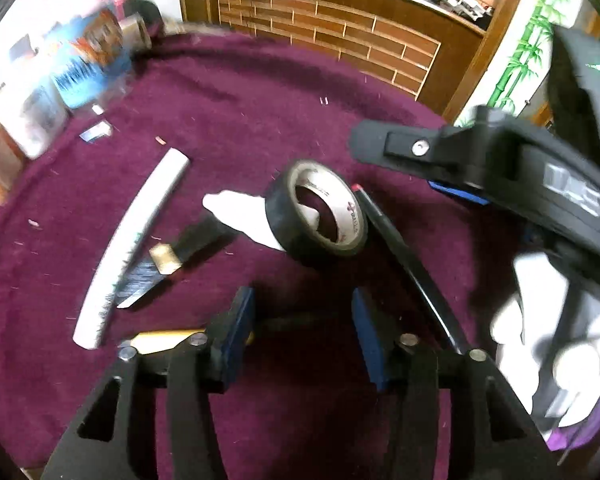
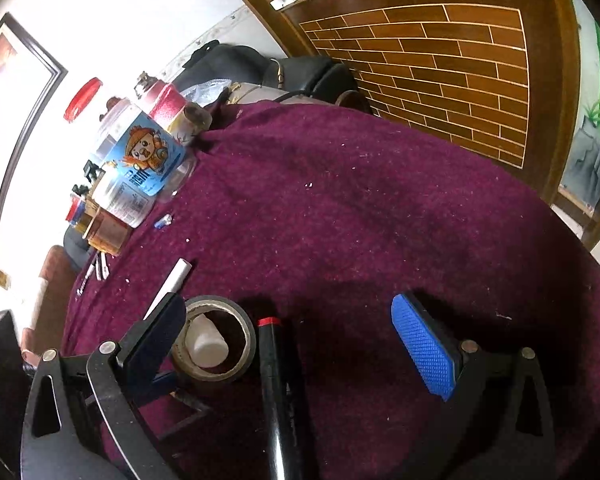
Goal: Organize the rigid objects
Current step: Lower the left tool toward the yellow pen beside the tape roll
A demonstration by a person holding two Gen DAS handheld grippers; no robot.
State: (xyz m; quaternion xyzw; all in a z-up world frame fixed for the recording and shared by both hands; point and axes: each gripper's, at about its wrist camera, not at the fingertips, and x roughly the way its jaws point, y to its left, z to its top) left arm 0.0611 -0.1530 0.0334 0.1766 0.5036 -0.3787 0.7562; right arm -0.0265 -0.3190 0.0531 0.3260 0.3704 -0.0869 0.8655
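Note:
A black tape roll (image 1: 318,210) stands tilted on the purple cloth, leaning over a small white bottle (image 1: 240,210). A long black marker with a red band (image 1: 404,256) lies to its right. A white tube (image 1: 134,248) and a black brush with a gold ferrule (image 1: 168,266) lie to the left. My left gripper (image 1: 302,334) is open and empty, just short of the tape roll. My right gripper (image 2: 288,344) is open and empty, its jaws on either side of the marker (image 2: 274,384), with the tape roll (image 2: 216,338) and bottle (image 2: 208,344) by its left finger. The right gripper also shows in the left wrist view (image 1: 460,168).
A clear plastic jar with a blue cartoon label (image 2: 140,164) and other containers crowd the table's left edge. A wooden brick-pattern partition (image 2: 440,64) stands behind the table. A yellow object (image 1: 160,340) lies under my left finger. A gloved hand (image 1: 548,344) holds the right gripper.

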